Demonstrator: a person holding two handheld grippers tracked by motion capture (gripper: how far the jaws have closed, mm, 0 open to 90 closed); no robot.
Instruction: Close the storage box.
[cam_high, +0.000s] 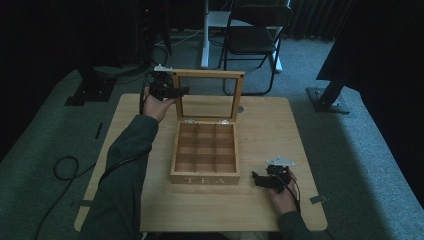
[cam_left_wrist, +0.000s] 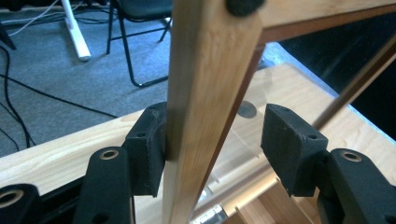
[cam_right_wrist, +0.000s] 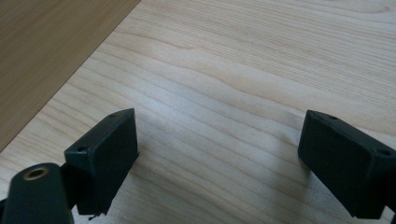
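High view: a light wooden tea box (cam_high: 205, 172) with nine square compartments and the word TEA on its front wall is seen in the middle of the pale wooden table (cam_high: 260, 205). Its glass-paned lid with a wooden frame (cam_high: 239, 95) is raised upright at the far edge of the box.

The left gripper (cam_high: 175, 92) is held at the left side bar of this lid, above the far left corner of the box. In the left gripper view, the wooden side bar (cam_left_wrist: 205, 107) is placed between the two black jaws. The left pad (cam_left_wrist: 149, 149) is touching the bar, while the right pad (cam_left_wrist: 289, 144) is apart from it with a clear gap, so the bar is not clamped and the jaws are counted as open.

The right gripper (cam_high: 256, 179) is rested on the table just to the right of the front wall of the box. In the right gripper view its jaws are spread wide over bare table wood, and nothing is held between them.
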